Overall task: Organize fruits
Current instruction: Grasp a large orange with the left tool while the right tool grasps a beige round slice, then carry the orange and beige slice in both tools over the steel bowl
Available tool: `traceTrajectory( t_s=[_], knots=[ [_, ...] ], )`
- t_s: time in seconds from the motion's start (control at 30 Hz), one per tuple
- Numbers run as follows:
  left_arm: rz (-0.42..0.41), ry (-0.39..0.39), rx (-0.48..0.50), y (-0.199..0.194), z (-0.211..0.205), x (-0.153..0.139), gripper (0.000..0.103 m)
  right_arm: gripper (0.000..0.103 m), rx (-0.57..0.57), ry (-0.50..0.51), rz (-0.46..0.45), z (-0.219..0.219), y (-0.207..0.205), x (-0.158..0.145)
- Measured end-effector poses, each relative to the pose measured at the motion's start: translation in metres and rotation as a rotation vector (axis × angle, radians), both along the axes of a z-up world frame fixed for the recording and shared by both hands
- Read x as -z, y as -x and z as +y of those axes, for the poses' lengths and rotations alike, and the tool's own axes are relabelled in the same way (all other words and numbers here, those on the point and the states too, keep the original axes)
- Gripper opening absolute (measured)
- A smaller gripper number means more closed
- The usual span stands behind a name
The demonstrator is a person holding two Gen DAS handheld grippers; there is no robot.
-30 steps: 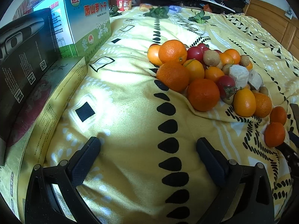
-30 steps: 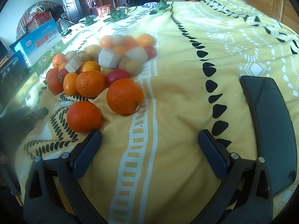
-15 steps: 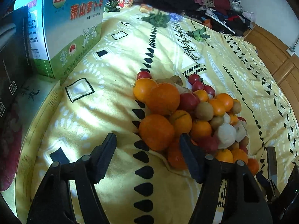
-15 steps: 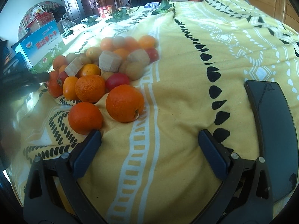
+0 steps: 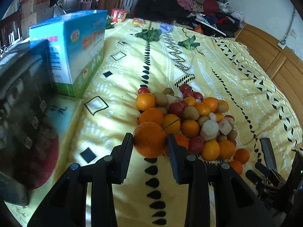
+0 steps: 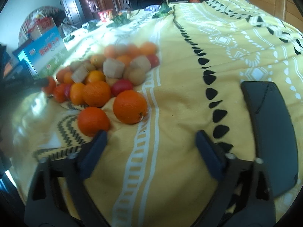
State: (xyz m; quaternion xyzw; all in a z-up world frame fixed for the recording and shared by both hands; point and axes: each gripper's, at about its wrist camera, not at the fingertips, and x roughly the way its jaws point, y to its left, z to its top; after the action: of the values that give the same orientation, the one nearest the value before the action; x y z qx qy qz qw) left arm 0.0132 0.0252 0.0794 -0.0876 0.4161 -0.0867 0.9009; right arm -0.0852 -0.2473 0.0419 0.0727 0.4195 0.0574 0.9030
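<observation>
A heap of fruit (image 5: 189, 117) lies on the yellow patterned bedspread (image 5: 132, 60): oranges, small red tomatoes, brown kiwis and pale cut chunks. My left gripper (image 5: 150, 138) is at the near left edge of the heap. Its jaws are closing, and both pads press on a big orange (image 5: 149, 143). In the right wrist view the same heap (image 6: 106, 75) lies ahead to the left. My right gripper (image 6: 150, 134) hovers over bare cloth, jaws closing with nothing between them. One orange (image 6: 93, 121) sits by its left fingertip and another (image 6: 130, 106) just beyond.
A blue-green carton (image 5: 75, 56), a black box (image 5: 22, 87) and a flat red-and-yellow box (image 5: 56, 132) line the bed's left side. A black curved tray (image 6: 272, 132) lies right of my right gripper. Green leaves (image 5: 151, 34) and piled clothes (image 5: 180, 3) are at the far end.
My left gripper moved from bare cloth to the heap, its jaws narrowed onto the big orange, and it rose. The right gripper stayed put and its jaws narrowed somewhat.
</observation>
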Motion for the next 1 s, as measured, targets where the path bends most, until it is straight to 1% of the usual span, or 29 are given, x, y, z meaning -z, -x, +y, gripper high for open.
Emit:
traceTrajectory(
  t_s=[0.1,0.17,0.2,0.27,0.33,0.37,0.43,0.53,0.63,0.67,0.7,0.73,0.8,0.83,0.87,0.93,1.0],
  knots=[
    [-0.017,0.004,-0.009,0.019,0.015,-0.011,0.037,0.076,-0.010,-0.019,-0.056,0.007,0.010,-0.023],
    [-0.024,0.013,-0.019,0.027,0.021,-0.015,0.037,0.076,-0.039,-0.029,-0.106,0.021,0.009,-0.041],
    [-0.028,0.016,-0.018,0.030,0.022,-0.016,0.037,0.077,-0.074,-0.038,-0.119,0.032,0.002,-0.048],
    [-0.033,0.014,-0.011,0.032,0.022,-0.019,0.036,0.077,-0.159,-0.020,-0.127,0.059,-0.015,-0.053],
    [-0.029,0.023,-0.002,0.033,0.022,-0.022,0.036,0.077,-0.227,0.011,-0.134,0.081,-0.033,-0.053],
    [-0.036,0.016,0.002,0.035,0.020,-0.024,0.036,0.077,-0.265,0.041,-0.125,0.094,-0.045,-0.051],
    [-0.044,0.011,0.012,0.036,0.020,-0.025,0.036,0.077,-0.302,0.101,-0.106,0.112,-0.065,-0.043],
    [-0.042,0.025,0.021,0.035,0.021,-0.024,0.035,0.076,-0.308,0.145,-0.071,0.121,-0.088,-0.030],
    [-0.030,0.028,0.023,0.031,0.021,-0.017,0.034,0.076,-0.307,0.183,-0.020,0.124,-0.100,-0.018],
    [-0.026,0.029,0.019,0.030,0.022,-0.015,0.033,0.071,-0.306,0.195,0.001,0.125,-0.103,-0.014],
    [-0.023,0.033,0.016,0.029,0.023,-0.014,0.033,0.060,-0.313,0.185,0.014,0.125,-0.104,-0.011],
    [-0.022,0.034,0.017,0.028,0.024,-0.013,0.032,0.057,-0.314,0.176,0.018,0.124,-0.103,-0.011],
    [-0.022,0.034,0.015,0.029,0.025,-0.012,0.028,0.043,-0.301,0.183,0.006,0.122,-0.099,-0.014],
    [-0.022,0.039,0.020,0.030,0.025,-0.012,0.011,0.035,-0.304,0.170,0.001,0.122,-0.097,-0.016],
    [-0.017,0.038,0.022,0.030,0.025,-0.013,0.005,0.035,-0.307,0.153,-0.006,0.122,-0.094,-0.019],
    [-0.036,0.042,0.024,0.034,0.026,-0.019,0.005,0.035,-0.313,0.122,-0.034,0.122,-0.086,-0.029],
    [-0.037,0.032,0.047,0.035,0.023,-0.021,0.005,0.035,-0.334,0.105,-0.046,0.125,-0.081,-0.035]
  ],
)
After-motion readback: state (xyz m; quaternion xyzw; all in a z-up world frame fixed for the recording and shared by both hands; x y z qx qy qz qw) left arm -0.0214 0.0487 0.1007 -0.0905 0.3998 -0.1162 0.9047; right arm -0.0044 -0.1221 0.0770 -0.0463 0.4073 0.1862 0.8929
